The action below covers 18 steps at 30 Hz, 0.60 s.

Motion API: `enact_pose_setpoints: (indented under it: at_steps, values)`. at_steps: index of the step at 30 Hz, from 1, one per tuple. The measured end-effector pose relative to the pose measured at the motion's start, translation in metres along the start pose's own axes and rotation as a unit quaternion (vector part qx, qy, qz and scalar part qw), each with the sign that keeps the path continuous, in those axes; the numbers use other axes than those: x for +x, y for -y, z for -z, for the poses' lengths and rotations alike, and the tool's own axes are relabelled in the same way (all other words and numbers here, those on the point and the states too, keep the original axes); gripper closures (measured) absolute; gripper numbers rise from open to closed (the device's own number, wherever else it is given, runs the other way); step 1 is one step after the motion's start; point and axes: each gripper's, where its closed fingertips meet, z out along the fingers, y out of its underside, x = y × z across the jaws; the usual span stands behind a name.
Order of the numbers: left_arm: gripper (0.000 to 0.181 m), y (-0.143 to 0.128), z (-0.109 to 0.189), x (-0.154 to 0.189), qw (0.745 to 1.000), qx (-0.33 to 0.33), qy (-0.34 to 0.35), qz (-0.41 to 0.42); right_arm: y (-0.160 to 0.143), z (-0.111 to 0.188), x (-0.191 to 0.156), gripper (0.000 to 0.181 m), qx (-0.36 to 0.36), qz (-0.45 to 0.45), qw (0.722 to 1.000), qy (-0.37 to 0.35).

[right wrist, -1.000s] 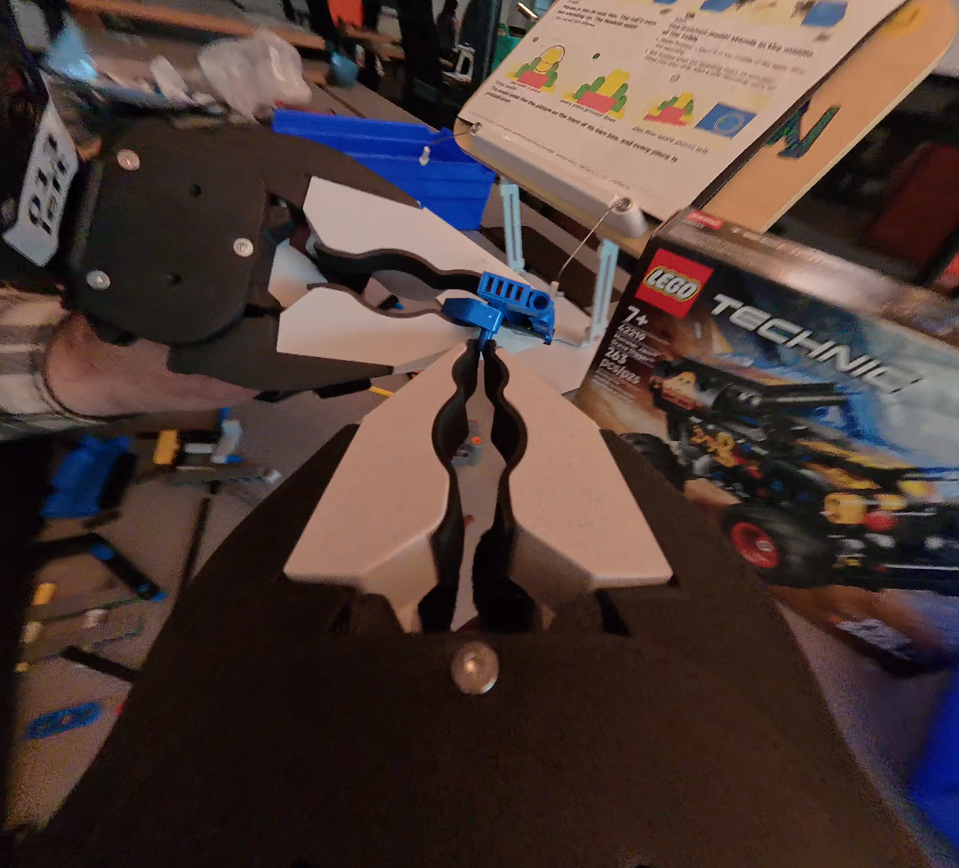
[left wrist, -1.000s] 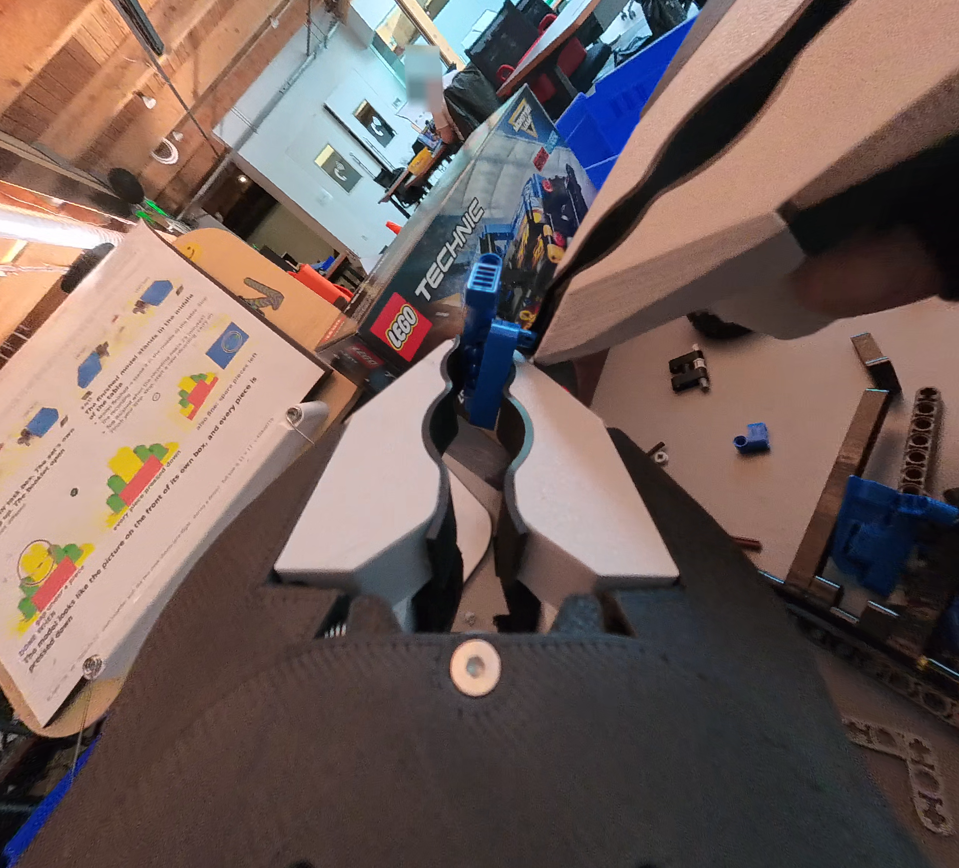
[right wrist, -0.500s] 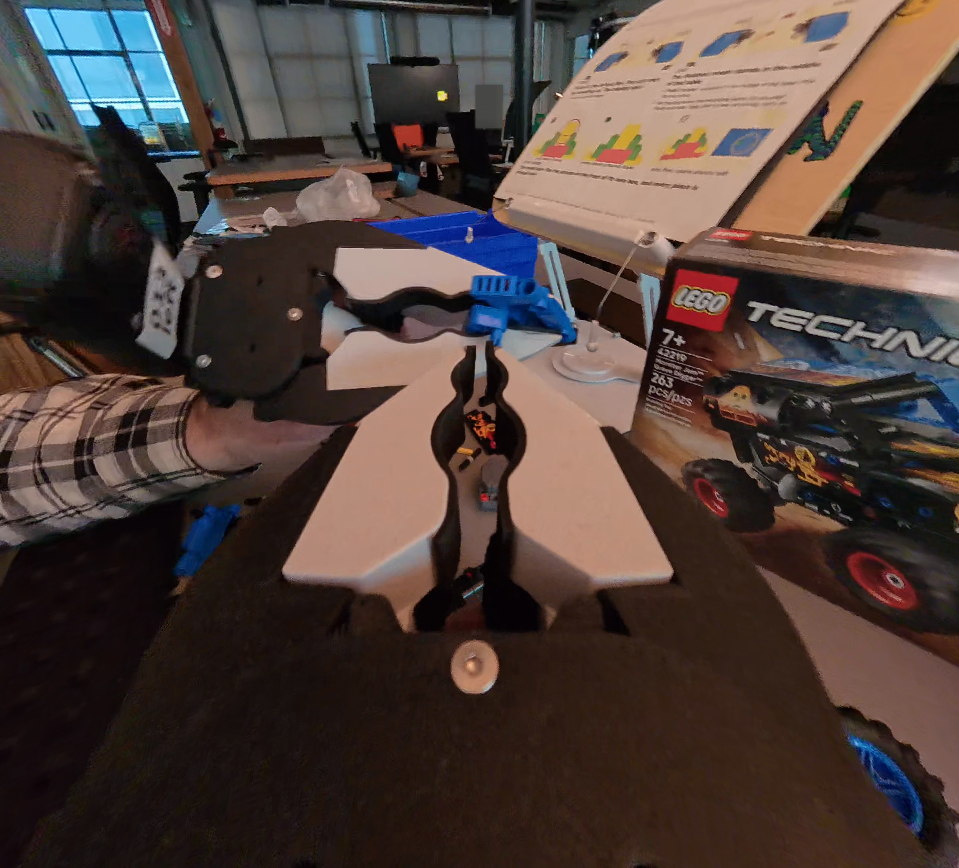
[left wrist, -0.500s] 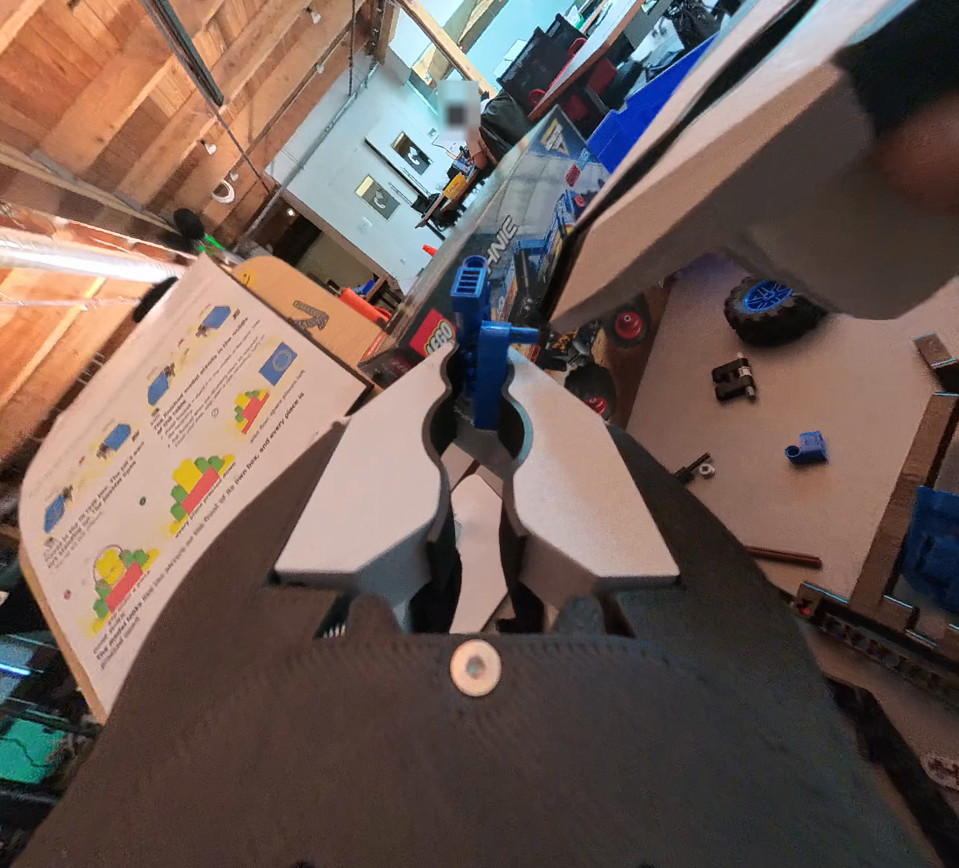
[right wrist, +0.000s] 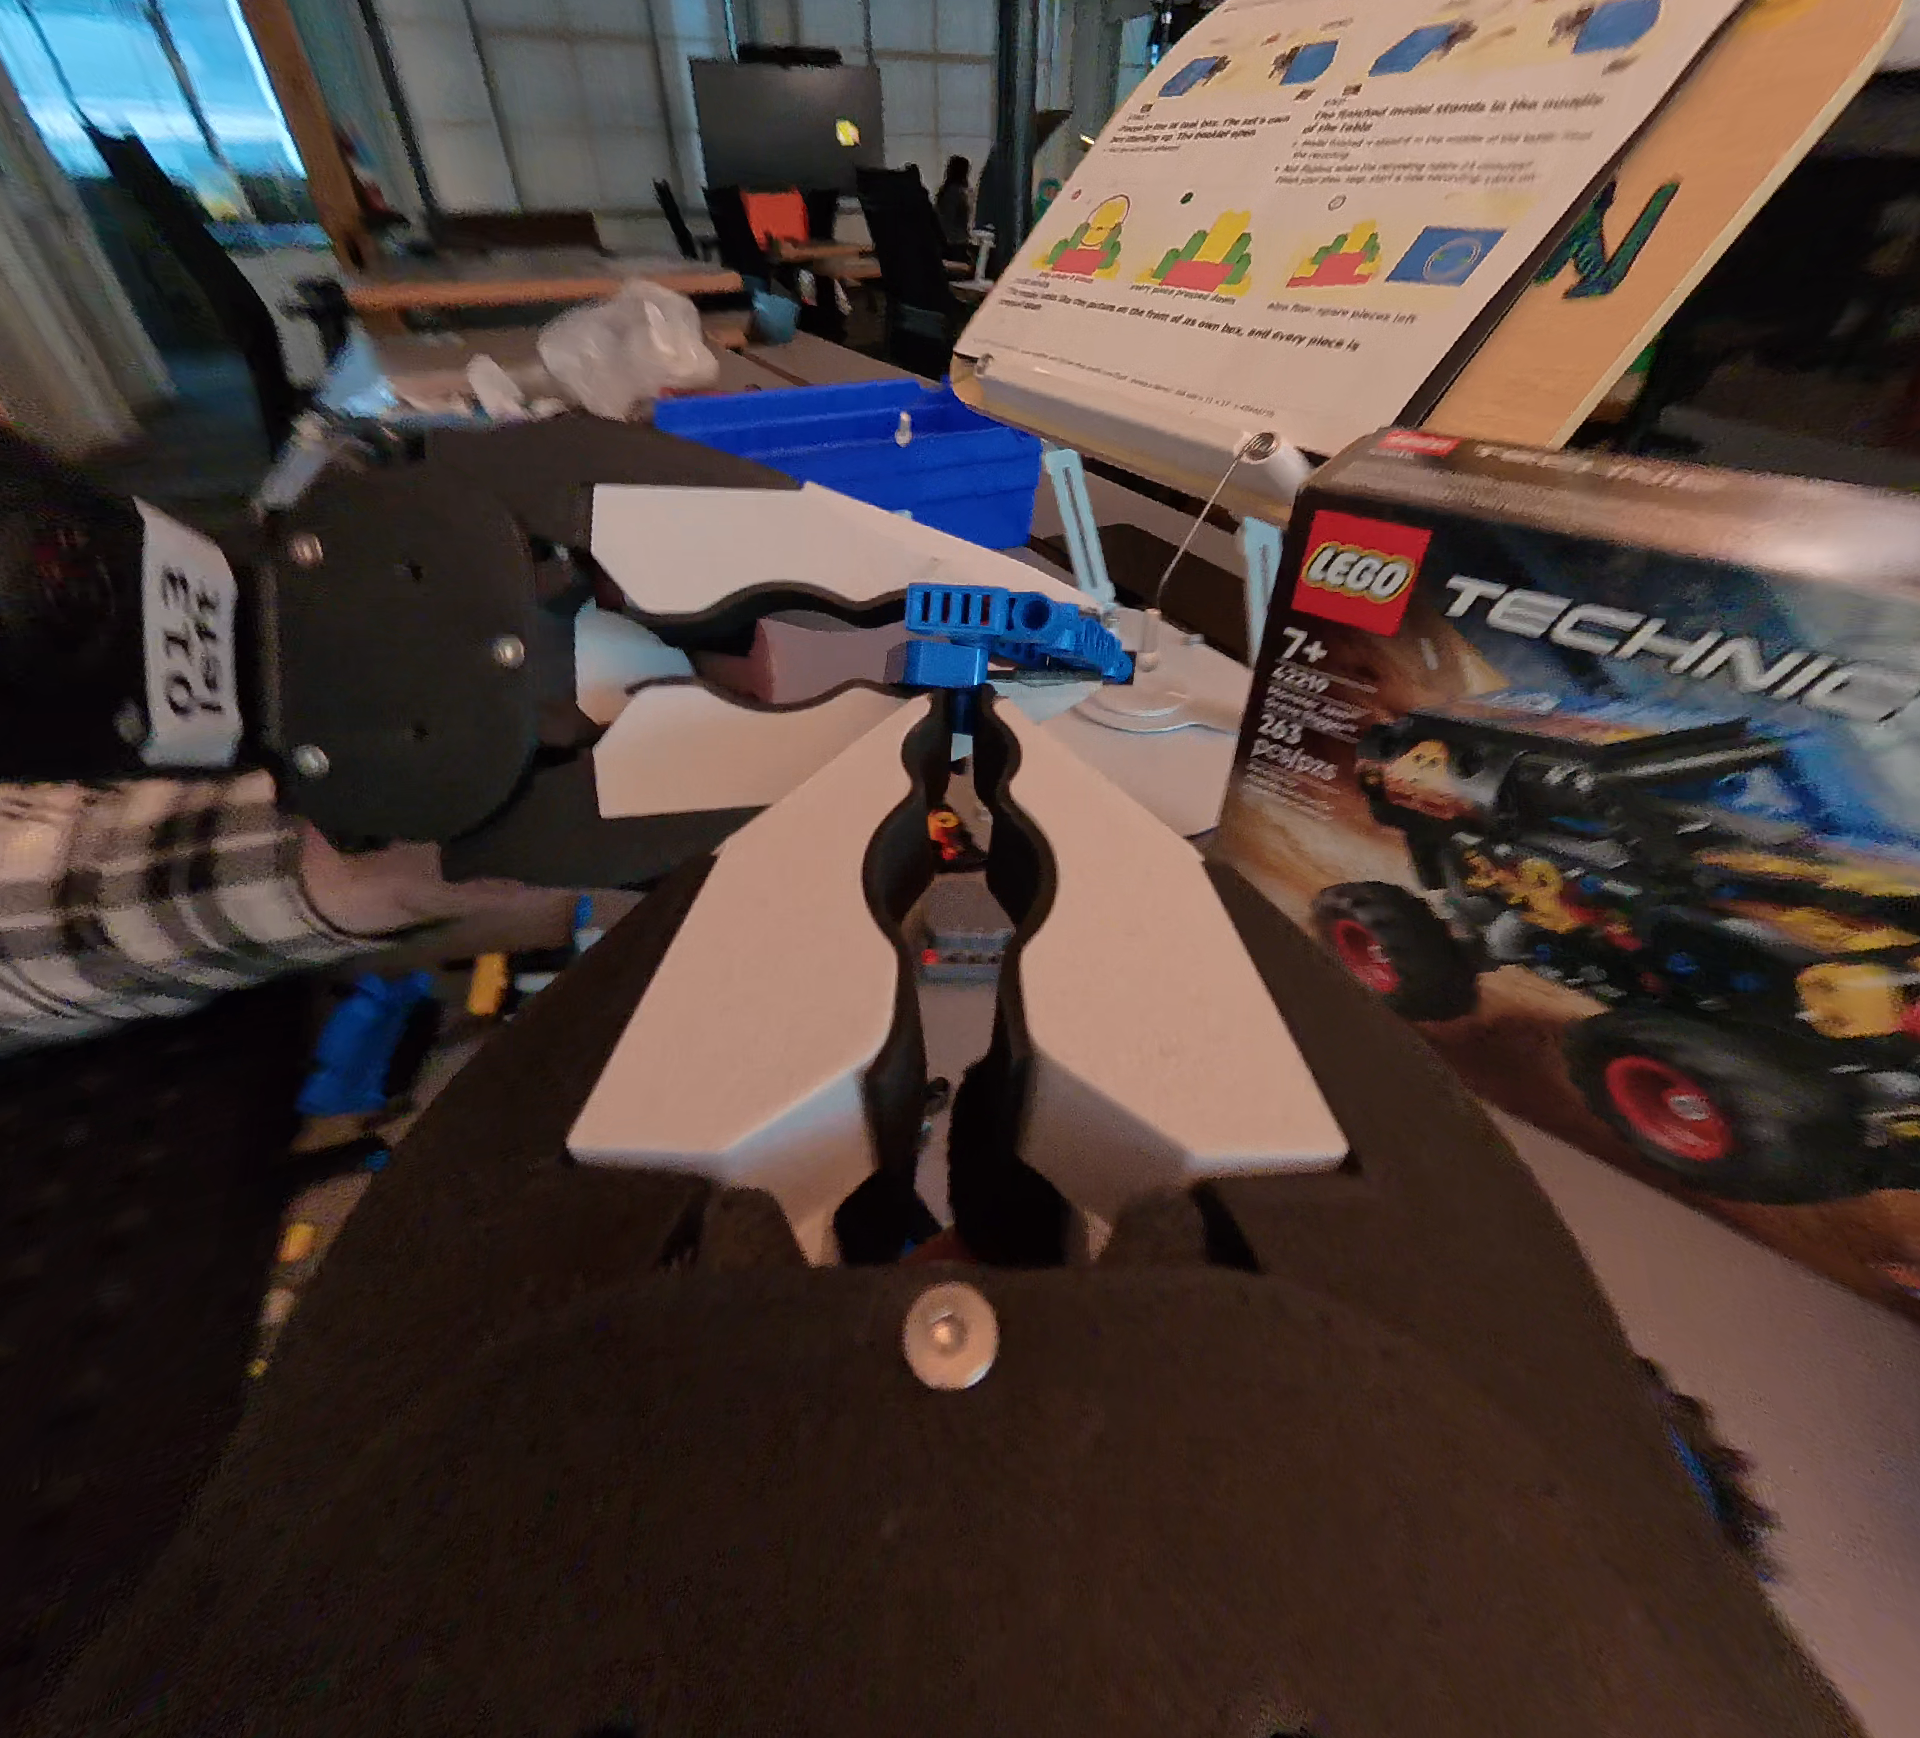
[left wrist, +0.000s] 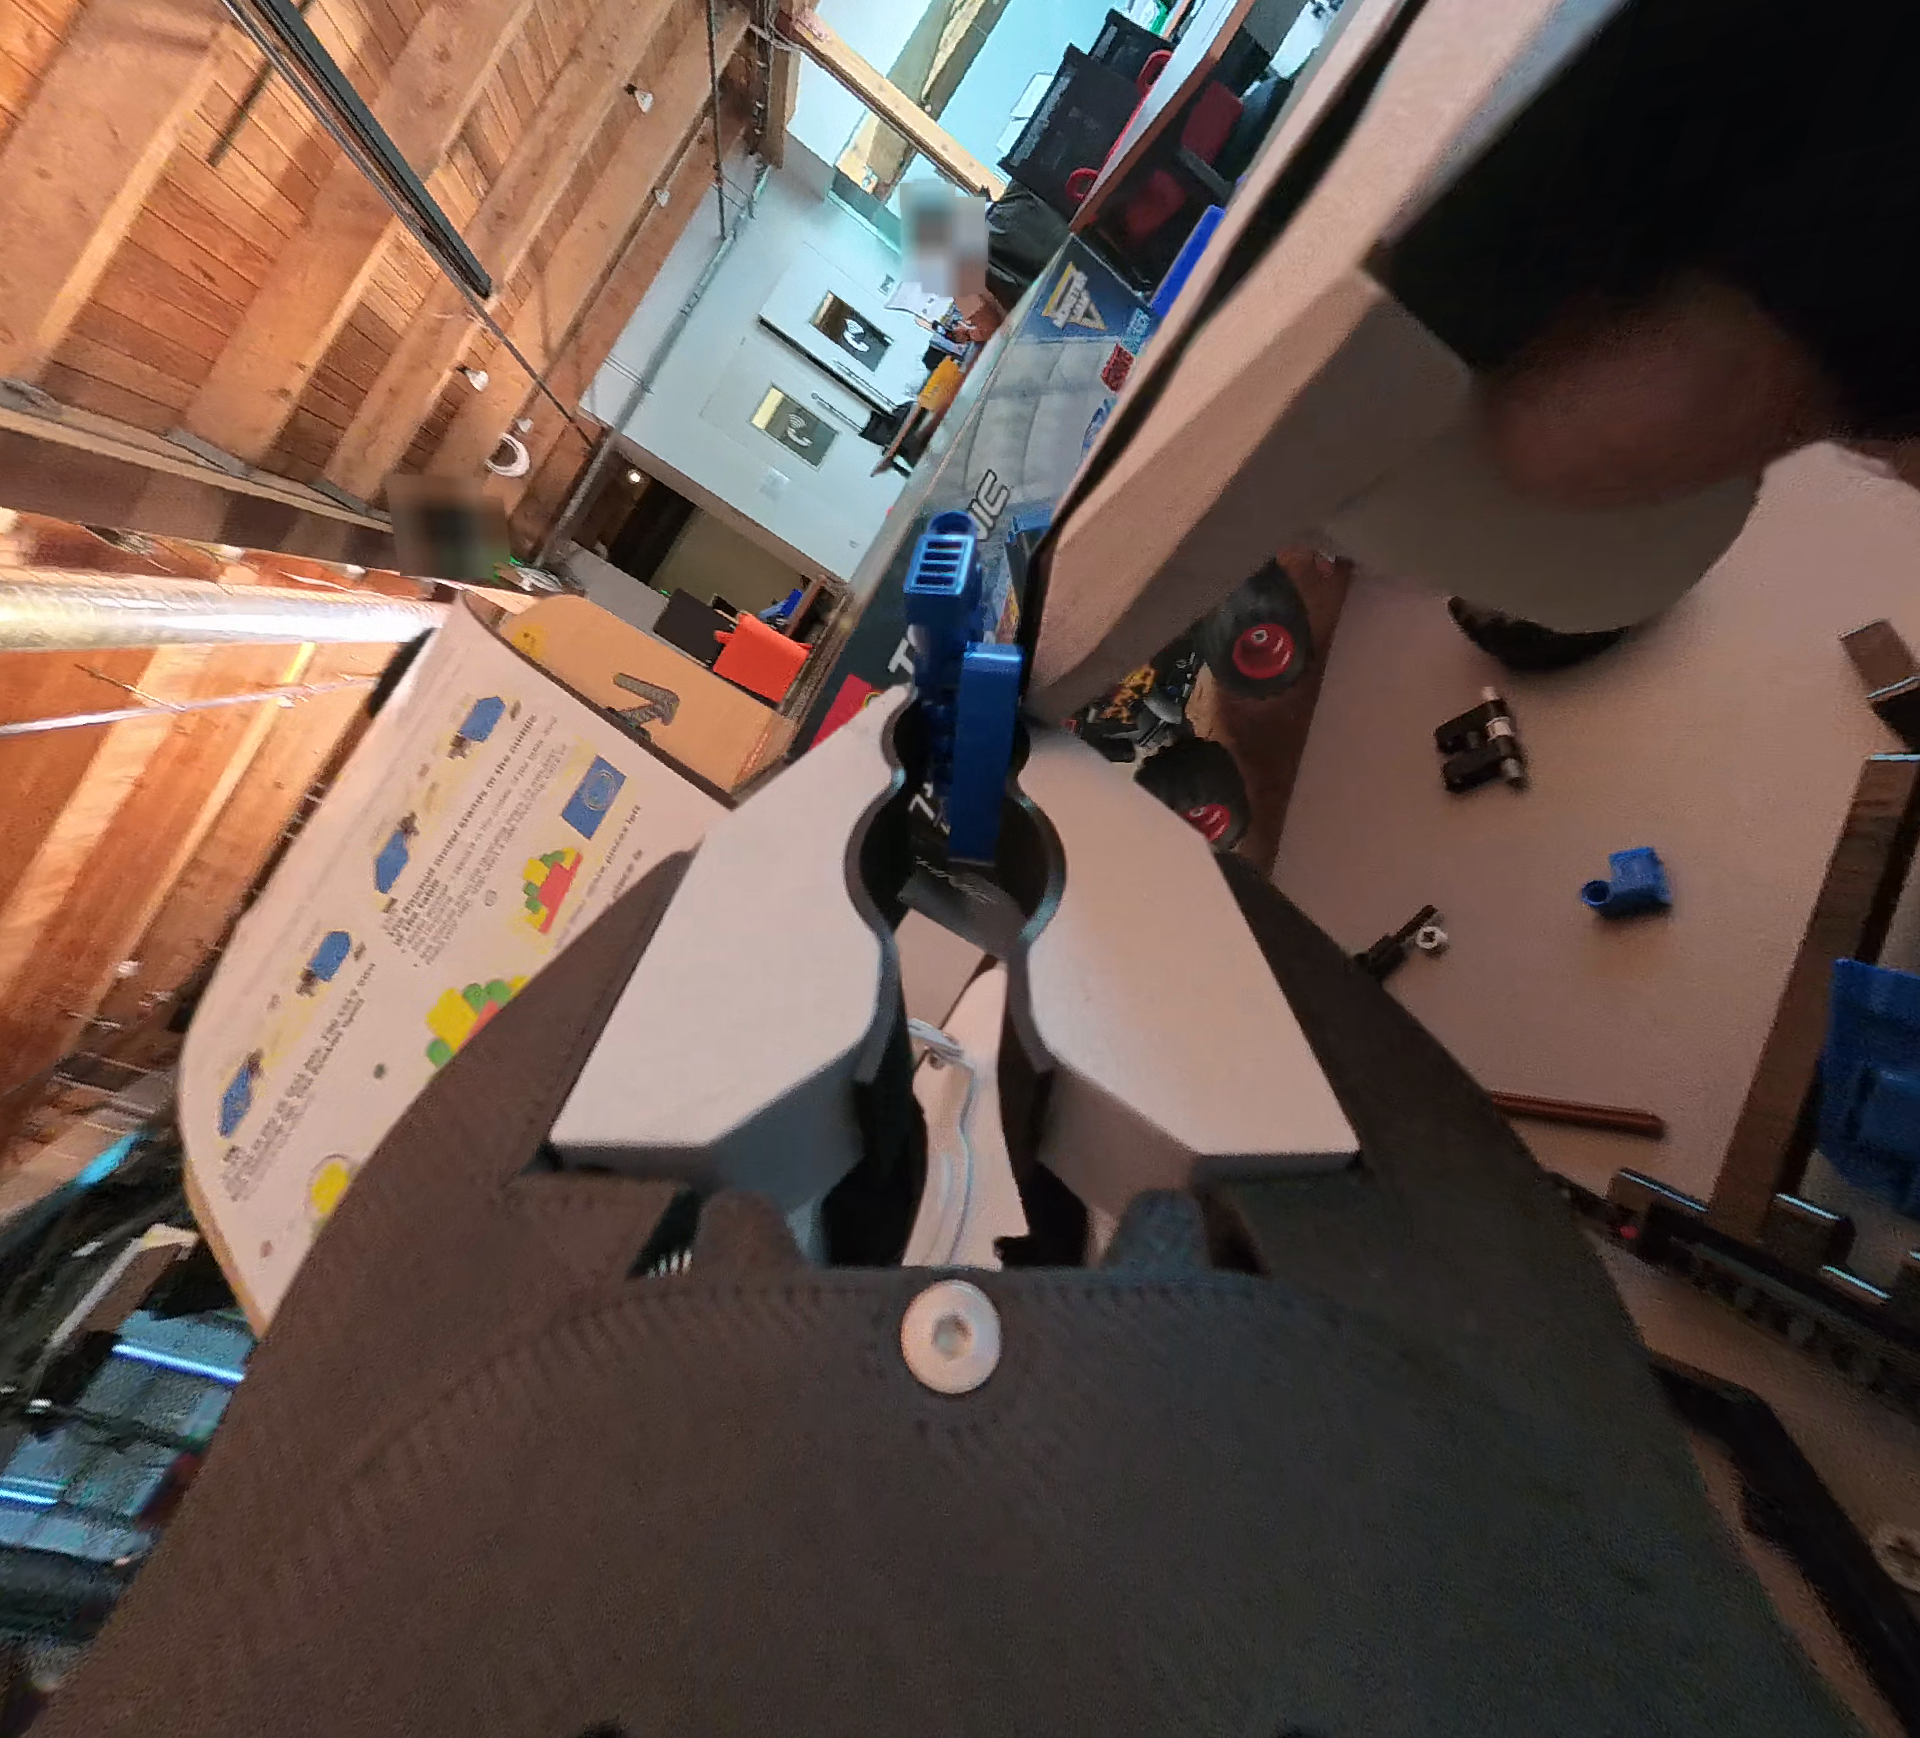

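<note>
Two grippers are meeting in mid-air over the table (left wrist: pixel 1621 815). Left gripper (left wrist: pixel 961 732) is clamping a blue toy piece (left wrist: pixel 961 701) at its fingertips, holding it up. Right gripper (right wrist: pixel 961 722) is pinching a small blue stub under that same piece, jaws nearly together. Toy set box (right wrist: pixel 1621 753) is standing just beside them, an instruction sheet (right wrist: pixel 1351 182) propped behind. Loose small blue brick (left wrist: pixel 1626 888) and black parts (left wrist: pixel 1475 743) are lying on the table.
</note>
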Motion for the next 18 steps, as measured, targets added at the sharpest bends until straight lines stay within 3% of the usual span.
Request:
enact_pose_setpoints:
  at_steps: [5,10,14,16,17,18]
  values:
    - [0.175,-0.001,0.003,-0.002,0.997,-0.004,-0.030,0.070,0.004,-0.001,-0.004,0.179,-0.035,0.151,0.986,-0.063]
    - [0.175,-0.001,0.003,-0.004,0.995,0.007,-0.038,0.094,0.006,-0.003,-0.005,0.180,-0.020,0.081,0.995,-0.046]
    - [0.175,0.000,0.003,-0.004,0.987,0.013,-0.063,0.148,0.008,-0.003,-0.007,0.179,-0.038,0.165,0.982,-0.083]
    - [0.175,-0.034,-0.001,-0.047,0.978,-0.025,-0.001,0.208,-0.003,-0.005,-0.029,0.181,-0.054,0.199,0.977,-0.046]
    - [0.175,-0.048,0.003,-0.069,0.963,-0.020,0.000,0.270,-0.012,-0.008,-0.035,0.181,-0.068,0.215,0.973,-0.042]
    - [0.175,-0.046,0.008,-0.076,0.962,-0.001,-0.007,0.273,-0.015,-0.010,-0.032,0.181,-0.074,0.221,0.971,-0.047]
